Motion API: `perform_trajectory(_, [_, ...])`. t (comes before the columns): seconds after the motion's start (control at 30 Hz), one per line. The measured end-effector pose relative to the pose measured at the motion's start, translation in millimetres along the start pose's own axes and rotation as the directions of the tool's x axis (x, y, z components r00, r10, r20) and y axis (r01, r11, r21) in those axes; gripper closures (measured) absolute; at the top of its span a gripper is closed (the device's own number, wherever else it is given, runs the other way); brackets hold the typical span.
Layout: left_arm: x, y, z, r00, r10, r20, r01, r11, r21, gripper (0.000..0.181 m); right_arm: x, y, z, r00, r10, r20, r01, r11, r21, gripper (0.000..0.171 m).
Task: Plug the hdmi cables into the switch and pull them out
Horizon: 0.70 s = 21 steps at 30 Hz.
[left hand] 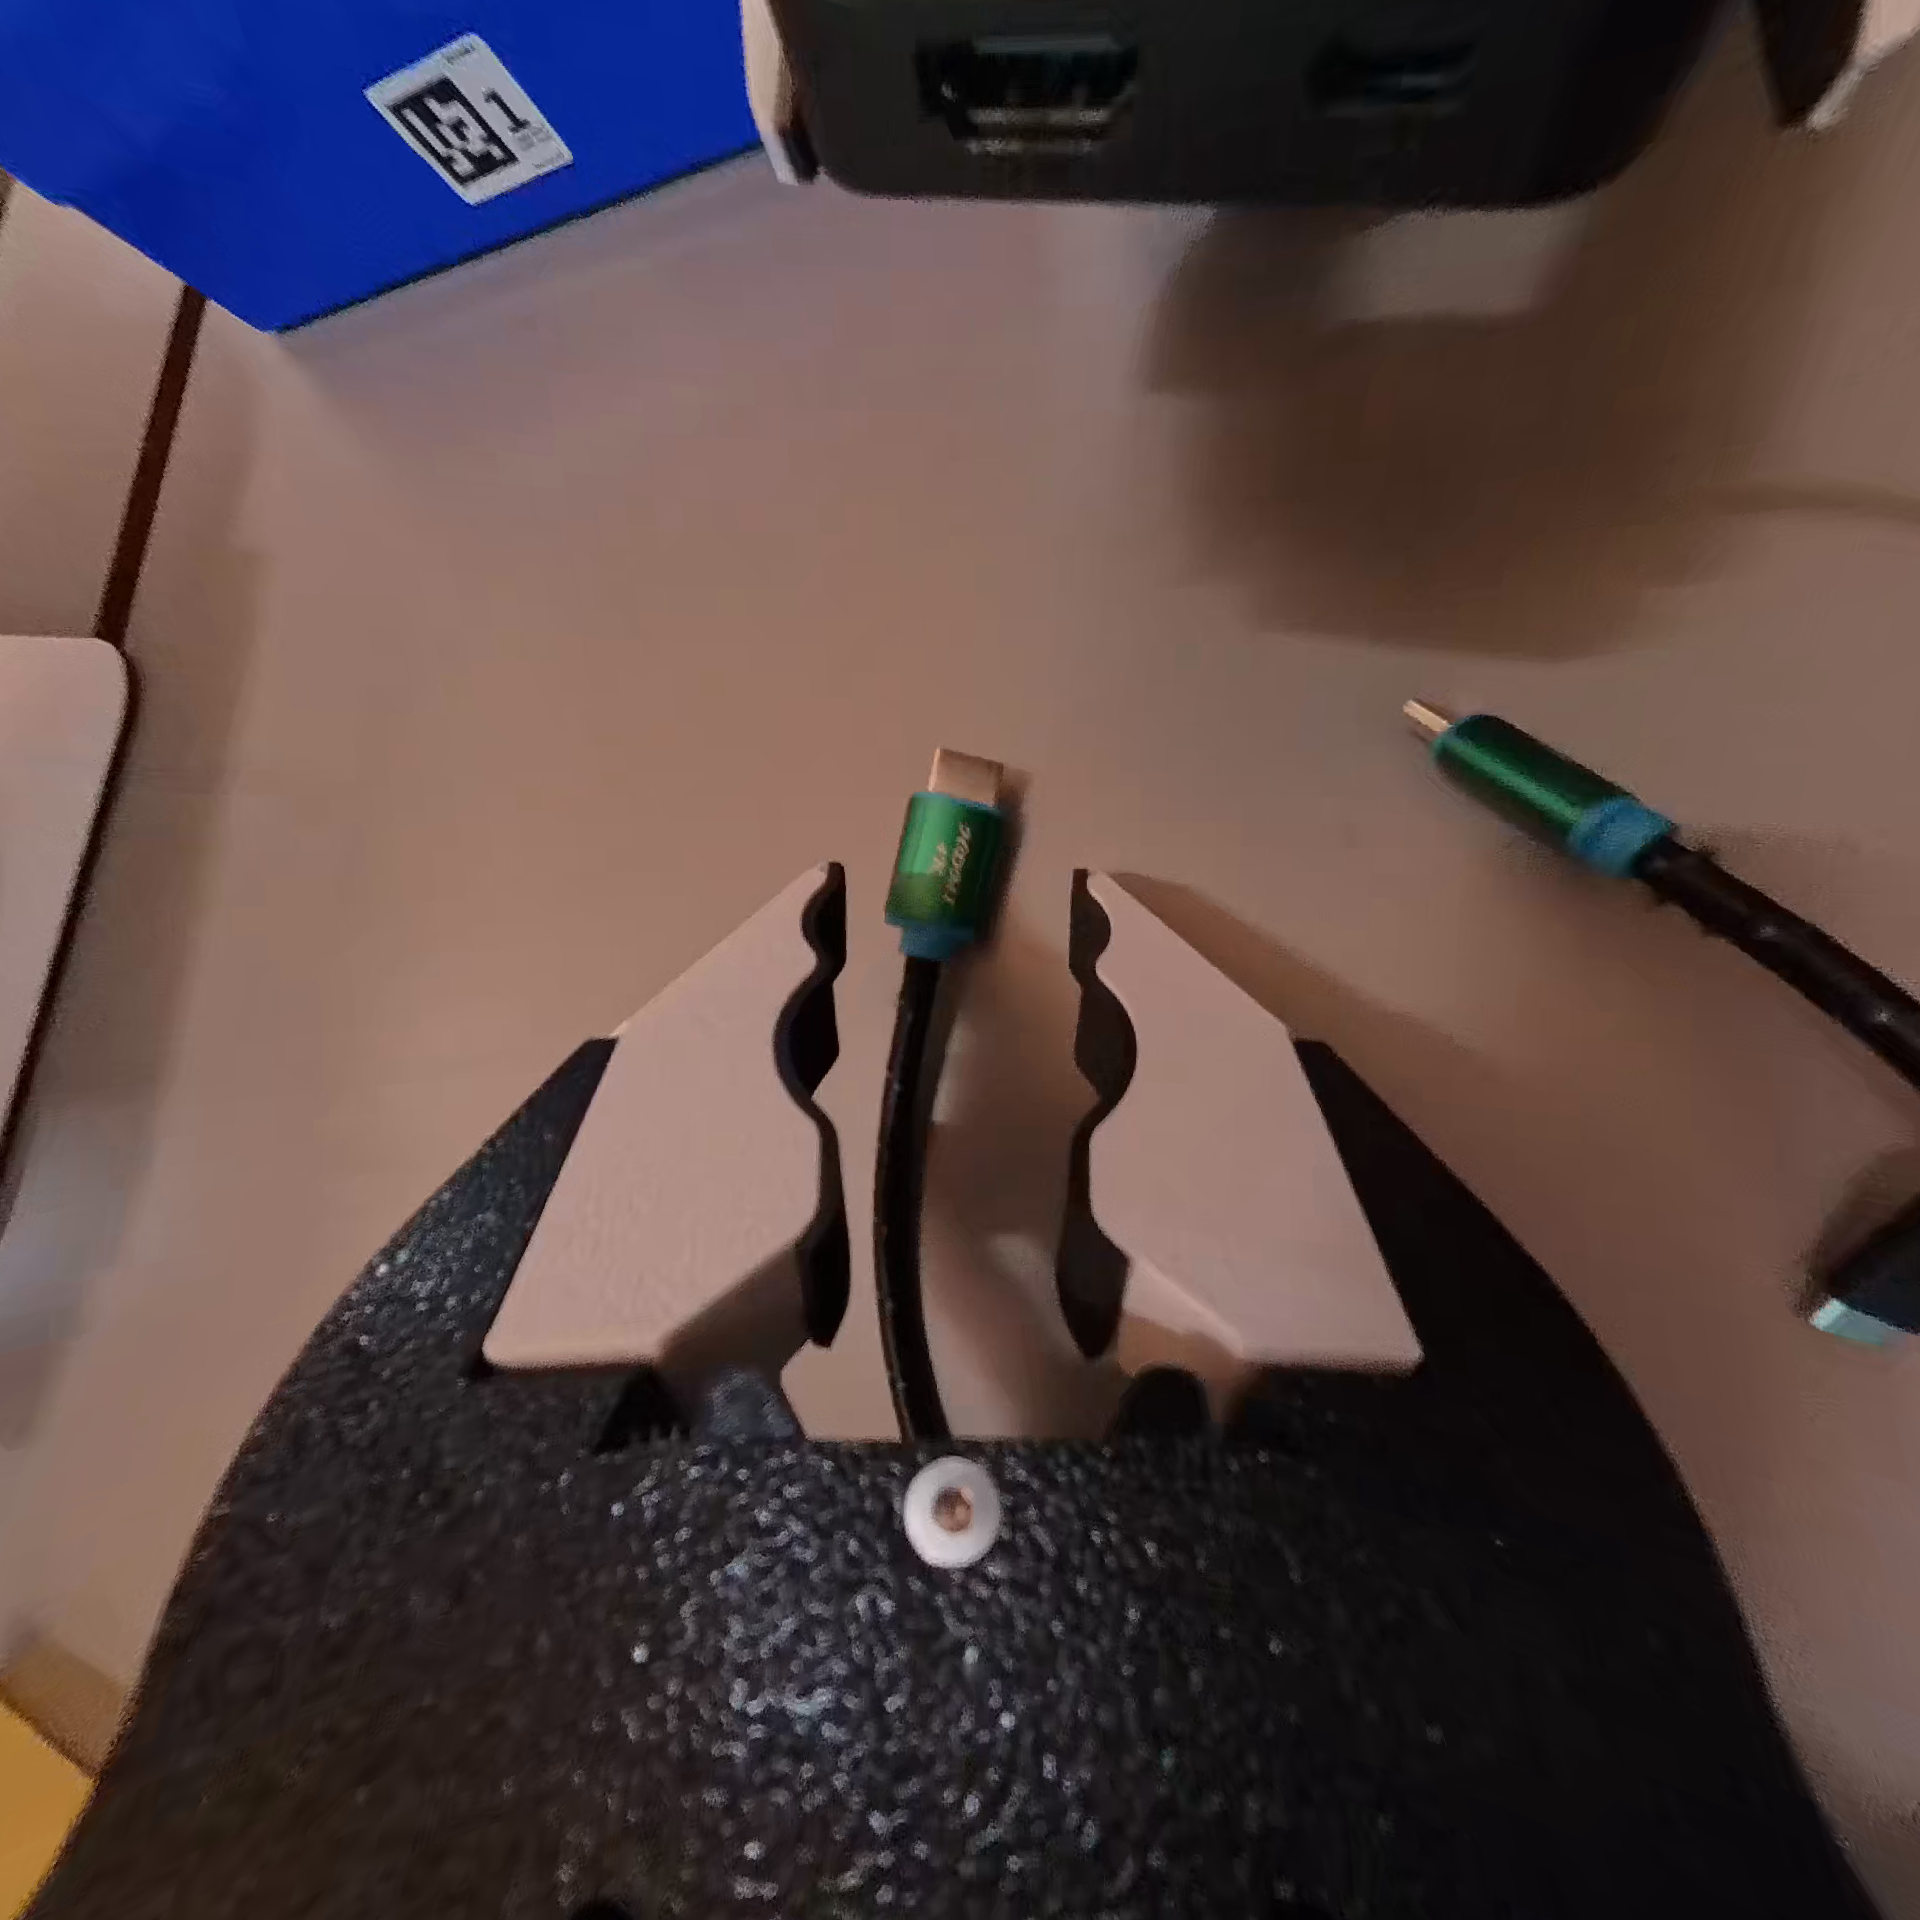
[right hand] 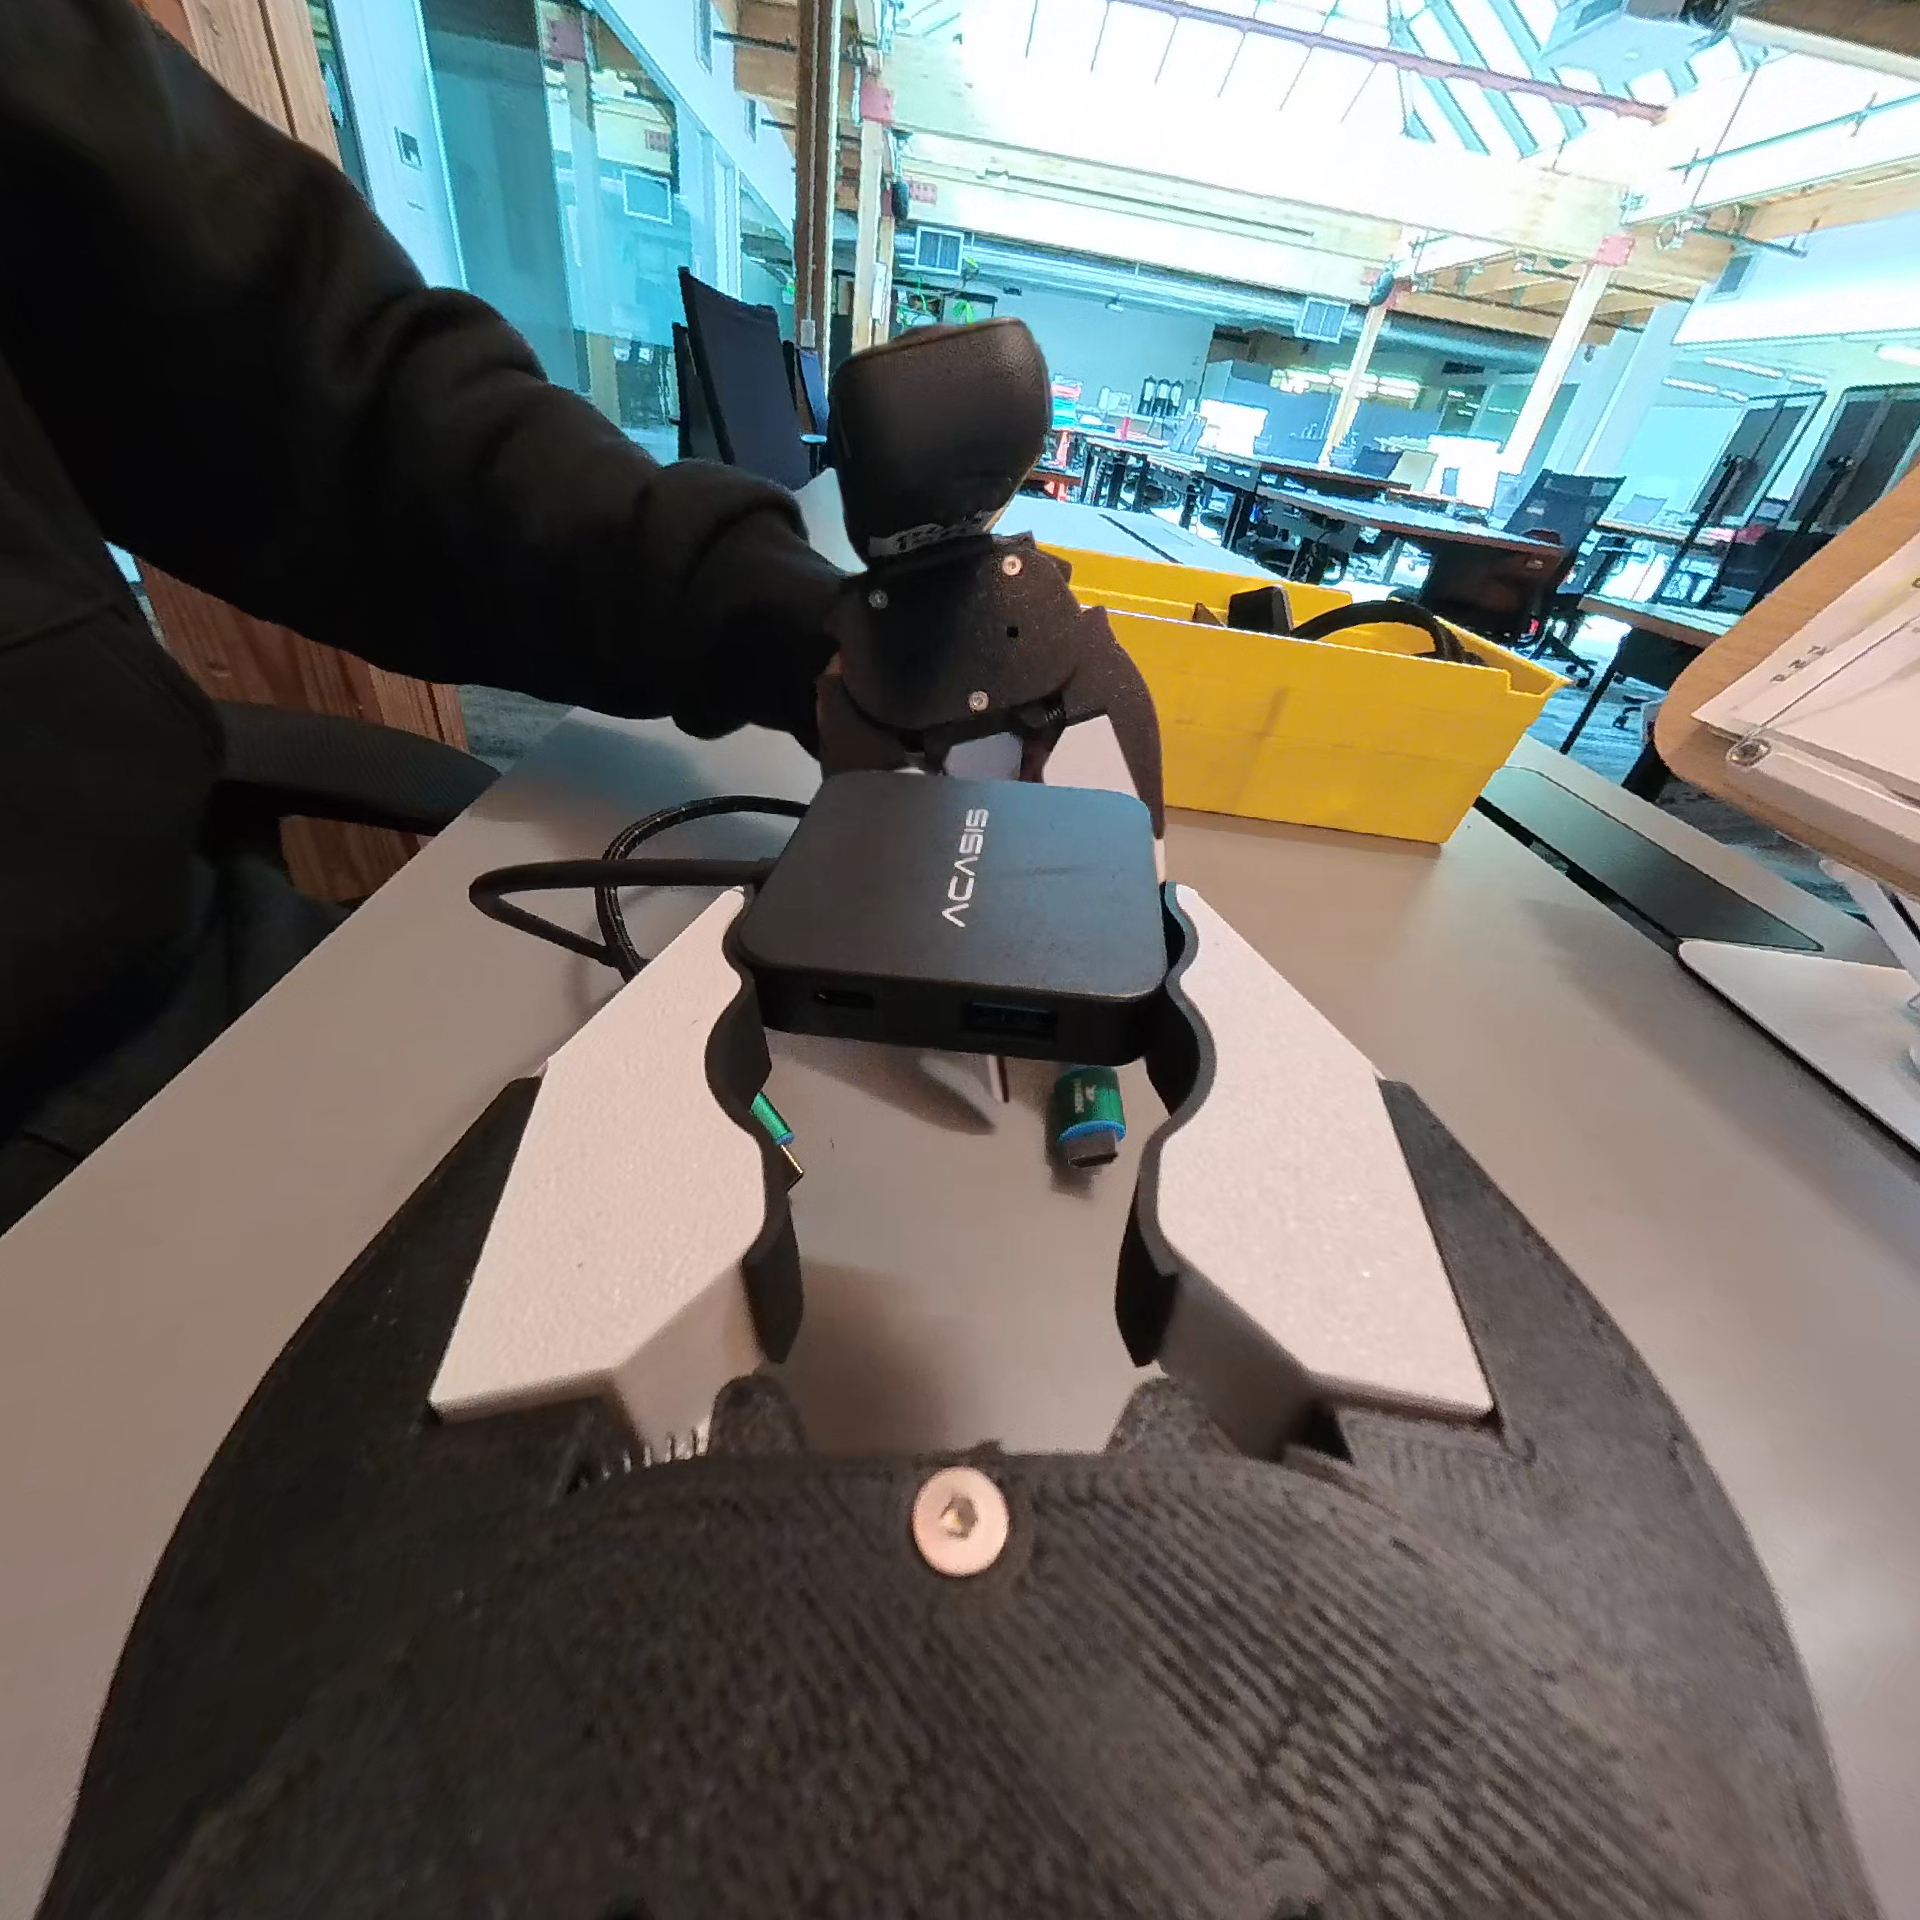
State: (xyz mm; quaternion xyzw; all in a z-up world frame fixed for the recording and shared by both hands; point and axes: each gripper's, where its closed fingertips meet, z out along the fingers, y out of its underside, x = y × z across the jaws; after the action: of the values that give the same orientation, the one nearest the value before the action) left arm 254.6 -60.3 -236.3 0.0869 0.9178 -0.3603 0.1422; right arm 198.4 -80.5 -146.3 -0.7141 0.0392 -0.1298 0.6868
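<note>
In the left wrist view, a green HDMI plug (left hand: 943, 862) on a black cable lies on the table between the tips of my open left gripper (left hand: 958, 883), touching neither finger. A second green plug (left hand: 1527, 769) lies to the right. The black switch (left hand: 1195, 94) hangs ahead with its ports facing me. In the right wrist view, my right gripper (right hand: 956, 914) is shut on the switch (right hand: 966, 883) and holds it above the table. Both plugs (right hand: 1086, 1127) (right hand: 774, 1127) lie under it. The left gripper (right hand: 966, 644) shows beyond, held by a person's black sleeve.
A blue box (left hand: 312, 156) with a tag stands at the far left. Another dark connector (left hand: 1870, 1299) lies at the right edge. A yellow bin (right hand: 1299, 707) with cables stands behind the left gripper. A wooden board with papers (right hand: 1818, 675) stands at the right.
</note>
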Motion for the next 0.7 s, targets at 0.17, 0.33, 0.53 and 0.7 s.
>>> perform_trajectory(0.17, [-2.0, 4.8, 10.9, 0.999, 0.047, 0.002, -0.047, 0.998, -0.038, 0.154, -1.2, 0.8, 0.4, 1.000, -0.003, 0.001, 0.003, 1.000, -0.007, 0.097])
perform_trajectory(0.33, [-3.0, 5.8, 12.3, 0.999, 0.042, 0.004, -0.042, 0.999, -0.014, 0.162, -0.9, -0.2, -0.8, 1.000, 0.003, 0.003, -0.003, 1.000, 0.001, 0.097])
perform_trajectory(0.53, [-7.1, 6.3, 12.3, 0.998, 0.034, 0.055, -0.036, 0.999, 0.021, 0.163, -0.4, -1.0, -1.6, 1.000, 0.008, 0.003, -0.008, 1.000, 0.006, 0.097])
perform_trajectory(0.7, [-10.5, 10.9, 6.1, 0.999, -0.033, 0.025, 0.034, 0.998, -0.043, 0.164, 1.7, -0.5, -3.0, 1.000, 0.009, -0.007, -0.009, 1.000, 0.003, 0.097])
